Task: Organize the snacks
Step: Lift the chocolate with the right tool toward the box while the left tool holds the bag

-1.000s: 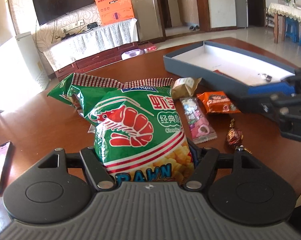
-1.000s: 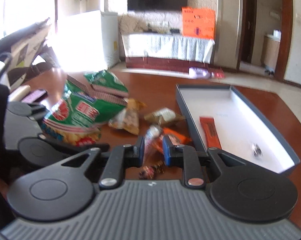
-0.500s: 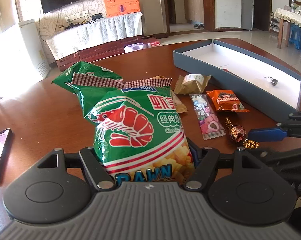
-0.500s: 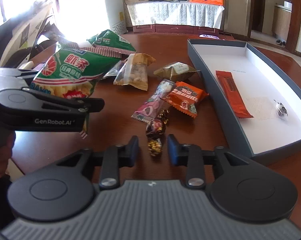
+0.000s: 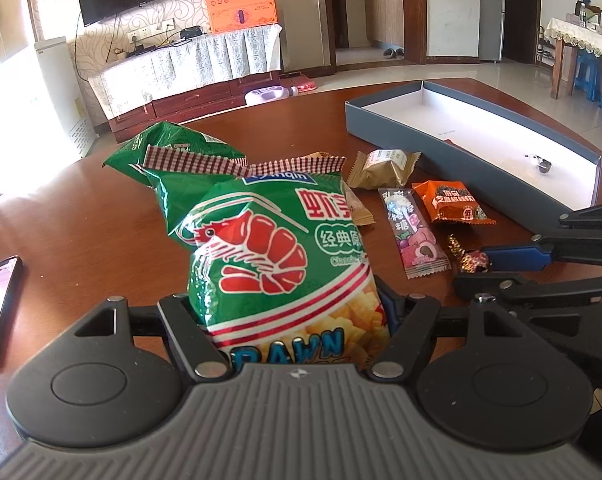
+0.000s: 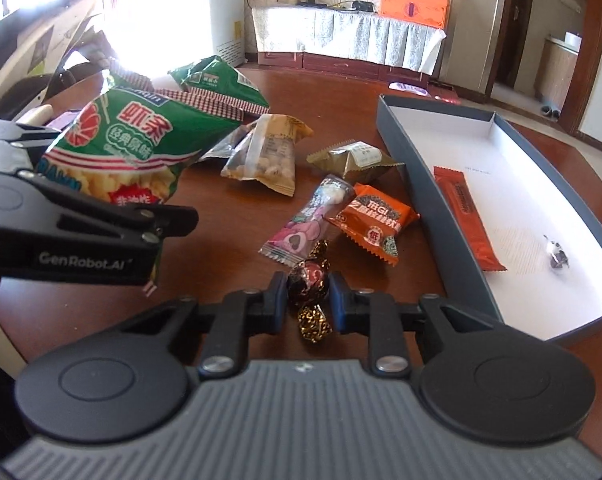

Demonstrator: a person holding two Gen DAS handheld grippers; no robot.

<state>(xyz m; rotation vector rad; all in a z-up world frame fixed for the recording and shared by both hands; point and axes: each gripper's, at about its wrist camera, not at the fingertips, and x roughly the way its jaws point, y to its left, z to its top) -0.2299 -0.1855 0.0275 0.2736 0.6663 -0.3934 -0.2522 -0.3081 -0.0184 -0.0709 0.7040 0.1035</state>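
Your right gripper (image 6: 308,298) pinches the foil-wrapped chocolate (image 6: 307,280), long axis running away from you on the brown table (image 6: 221,264) | your left gripper (image 5: 291,312) clamps the prawn cracker bag (image 5: 277,256) upright | only the right view shows the orange bar (image 6: 467,216) in the grey box (image 6: 405,152) | TV lounge behind

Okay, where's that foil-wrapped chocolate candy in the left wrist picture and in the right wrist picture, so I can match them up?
Left wrist view: the foil-wrapped candy lies at the right, just right of the pink candy packet, at the right gripper's blue fingertips.
Right wrist view: bottom centre, the right gripper shut on it.
Shared landmark: the orange snack packet, just beyond the candy, beside the grey box.
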